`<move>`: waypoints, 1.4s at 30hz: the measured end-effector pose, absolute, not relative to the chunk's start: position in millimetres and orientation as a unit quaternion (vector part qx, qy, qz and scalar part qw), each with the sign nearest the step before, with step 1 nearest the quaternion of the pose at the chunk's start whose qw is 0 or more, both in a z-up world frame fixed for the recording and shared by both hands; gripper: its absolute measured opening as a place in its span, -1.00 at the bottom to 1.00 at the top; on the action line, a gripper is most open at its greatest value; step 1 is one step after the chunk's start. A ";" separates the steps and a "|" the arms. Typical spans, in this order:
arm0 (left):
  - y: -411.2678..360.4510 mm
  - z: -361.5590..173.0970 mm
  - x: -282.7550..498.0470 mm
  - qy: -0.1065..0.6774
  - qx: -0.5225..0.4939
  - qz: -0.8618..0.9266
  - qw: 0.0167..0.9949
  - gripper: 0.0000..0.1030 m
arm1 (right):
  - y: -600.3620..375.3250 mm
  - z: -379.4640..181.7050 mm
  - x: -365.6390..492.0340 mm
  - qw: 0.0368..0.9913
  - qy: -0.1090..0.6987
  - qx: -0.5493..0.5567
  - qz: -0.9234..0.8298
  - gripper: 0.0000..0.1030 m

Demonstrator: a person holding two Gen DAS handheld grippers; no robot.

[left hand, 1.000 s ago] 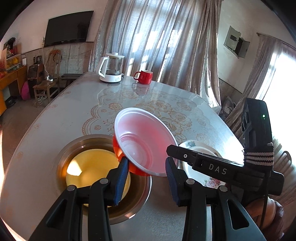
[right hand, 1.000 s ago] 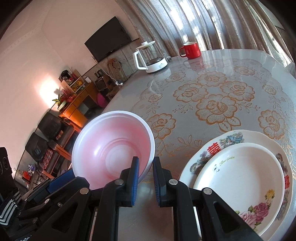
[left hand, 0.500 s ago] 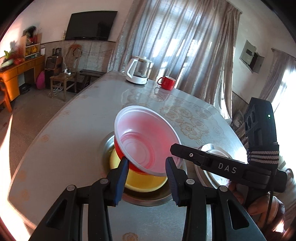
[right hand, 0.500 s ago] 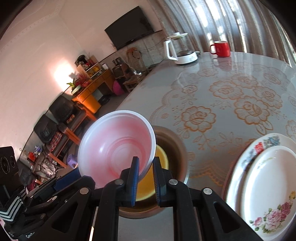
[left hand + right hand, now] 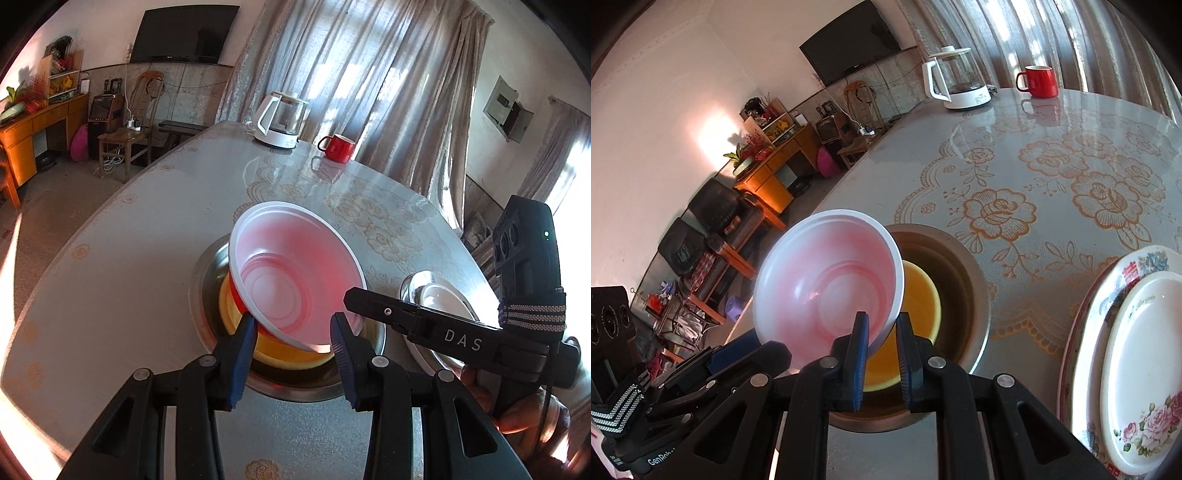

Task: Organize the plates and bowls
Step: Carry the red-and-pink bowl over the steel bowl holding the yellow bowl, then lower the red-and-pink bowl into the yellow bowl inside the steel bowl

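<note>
The right gripper (image 5: 882, 363) is pinching the near rim of a white bowl (image 5: 827, 284) with a red outside, its jaws squeezed tight on the thin wall. The left gripper (image 5: 293, 354) is sitting around the same bowl's near edge with its jaws narrowly parted; its left pad is lying against the red outer wall, while the right pad is standing just clear of the rim, so whether it is actually gripping cannot be told. The bowl is hanging tilted, its mouth leaning toward the cameras, directly above a yellow bowl (image 5: 919, 306) that is nesting inside a wide steel basin (image 5: 975, 295) on the worktop (image 5: 1071, 147). Just beside the basin, a small white flowered plate (image 5: 1145, 369) is lying stacked on a larger patterned plate (image 5: 1137, 260). A lace-patterned cover is stretching across the worktop. At the far edge, a glass kettle (image 5: 282, 120) and a red mug (image 5: 338, 147) are standing near each other before the curtains.
</note>
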State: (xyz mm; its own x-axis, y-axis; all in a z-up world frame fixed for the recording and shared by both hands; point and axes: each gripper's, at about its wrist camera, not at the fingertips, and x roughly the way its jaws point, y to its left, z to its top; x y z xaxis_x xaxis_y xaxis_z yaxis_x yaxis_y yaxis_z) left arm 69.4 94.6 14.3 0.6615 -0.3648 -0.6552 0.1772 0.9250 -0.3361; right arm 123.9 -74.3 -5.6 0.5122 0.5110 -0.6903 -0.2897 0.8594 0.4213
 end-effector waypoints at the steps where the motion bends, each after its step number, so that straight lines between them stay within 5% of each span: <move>1: 93.5 13.1 70.6 0.385 -0.121 -0.151 0.902 -0.22 | -76.1 -7.2 123.8 0.860 0.437 0.129 0.231 -0.74; 42: 94.7 -10.1 80.3 0.414 -0.096 -0.140 0.894 -0.22 | -71.9 -16.5 122.4 0.857 0.457 0.119 0.207 -0.74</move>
